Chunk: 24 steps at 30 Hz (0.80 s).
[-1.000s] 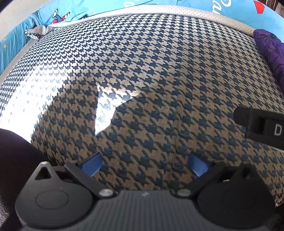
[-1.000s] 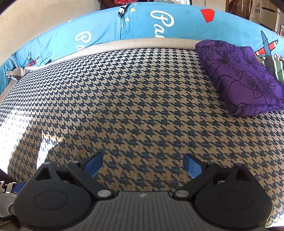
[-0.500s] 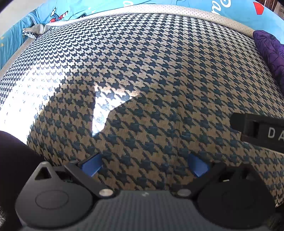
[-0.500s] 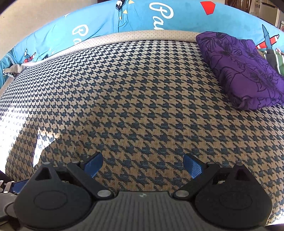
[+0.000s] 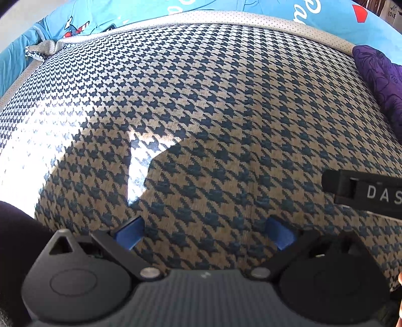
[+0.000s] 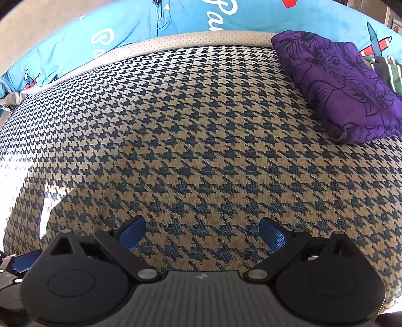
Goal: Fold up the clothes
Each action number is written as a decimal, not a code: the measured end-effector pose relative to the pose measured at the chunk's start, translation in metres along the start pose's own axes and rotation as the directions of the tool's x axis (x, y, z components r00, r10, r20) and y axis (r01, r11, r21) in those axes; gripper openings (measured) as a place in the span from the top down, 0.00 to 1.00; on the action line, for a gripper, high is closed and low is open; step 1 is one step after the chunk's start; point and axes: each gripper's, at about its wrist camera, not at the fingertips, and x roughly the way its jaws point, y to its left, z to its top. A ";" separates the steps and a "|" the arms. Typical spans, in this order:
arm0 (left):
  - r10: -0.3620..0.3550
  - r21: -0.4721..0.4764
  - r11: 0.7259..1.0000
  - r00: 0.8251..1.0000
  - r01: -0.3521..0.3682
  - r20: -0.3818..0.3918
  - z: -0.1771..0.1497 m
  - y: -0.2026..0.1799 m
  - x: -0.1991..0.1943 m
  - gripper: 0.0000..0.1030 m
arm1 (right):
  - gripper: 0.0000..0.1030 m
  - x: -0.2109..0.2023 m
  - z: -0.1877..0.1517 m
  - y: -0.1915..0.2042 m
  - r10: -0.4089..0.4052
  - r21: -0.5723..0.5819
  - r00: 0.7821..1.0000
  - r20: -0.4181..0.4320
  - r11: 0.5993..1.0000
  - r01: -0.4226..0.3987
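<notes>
A blue-and-tan houndstooth garment [image 5: 213, 125] [image 6: 191, 140] lies spread flat and fills both views. My left gripper [image 5: 204, 232] hovers low over its near edge, open, with nothing between the blue pads. My right gripper [image 6: 202, 234] is also open and empty above the same cloth. The right gripper's black body [image 5: 364, 193] shows at the right edge of the left wrist view. The left gripper's blue fingertip [image 6: 23, 260] shows at the lower left of the right wrist view.
A folded purple floral garment [image 6: 339, 88] [image 5: 382, 78] rests at the far right on the houndstooth cloth. A striped cloth [image 6: 387, 70] lies behind it. A bright blue printed sheet [image 6: 176, 20] [image 5: 276, 10] covers the bed beyond. Sunlight [image 5: 32, 140] falls on the left part.
Both grippers have shifted slightly forward over the houndstooth garment. Both stay open.
</notes>
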 end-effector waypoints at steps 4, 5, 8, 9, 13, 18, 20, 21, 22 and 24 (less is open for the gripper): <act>0.009 0.020 1.000 0.999 -0.010 0.039 0.002 -0.005 -0.011 0.00 | 0.06 -0.002 0.003 -0.005 -0.028 0.031 0.999 0.027 0.999 0.028; 0.014 0.028 0.999 0.999 -0.016 0.052 0.002 -0.007 -0.015 0.00 | 0.06 -0.003 0.004 -0.008 -0.036 0.044 0.999 0.035 0.998 0.035; 0.032 0.058 0.998 0.996 -0.038 0.088 0.000 -0.013 -0.027 0.00 | 0.06 -0.008 0.007 -0.018 -0.059 0.083 0.997 0.052 0.995 0.054; 0.039 0.072 0.996 0.994 -0.047 0.099 -0.001 -0.016 -0.032 0.00 | 0.06 -0.008 0.008 -0.021 -0.065 0.090 0.996 0.054 0.994 0.060; 0.052 0.107 0.992 0.991 -0.066 0.124 -0.004 -0.022 -0.046 0.00 | 0.06 -0.009 0.011 -0.030 -0.089 0.114 0.994 0.058 0.990 0.082; 0.063 0.120 0.989 0.983 -0.084 0.174 -0.009 -0.025 -0.065 0.00 | 0.06 -0.005 0.011 -0.035 -0.107 0.132 0.993 0.046 0.986 0.100; 0.061 0.124 0.988 0.977 -0.088 0.205 -0.009 -0.026 -0.075 0.00 | 0.06 -0.004 0.010 -0.037 -0.116 0.138 0.992 0.047 0.985 0.108; 0.056 0.124 0.989 0.974 -0.084 0.219 -0.009 -0.026 -0.080 0.00 | 0.06 -0.003 0.010 -0.038 -0.119 0.140 0.992 0.048 0.984 0.111; 0.050 0.124 0.989 0.971 -0.081 0.233 -0.009 -0.026 -0.085 0.00 | 0.06 -0.003 0.010 -0.038 -0.122 0.142 0.991 0.049 0.983 0.114; 0.041 0.123 0.990 0.967 -0.074 0.252 -0.009 -0.026 -0.092 0.00 | 0.06 -0.003 0.010 -0.040 -0.129 0.145 0.990 0.052 0.982 0.120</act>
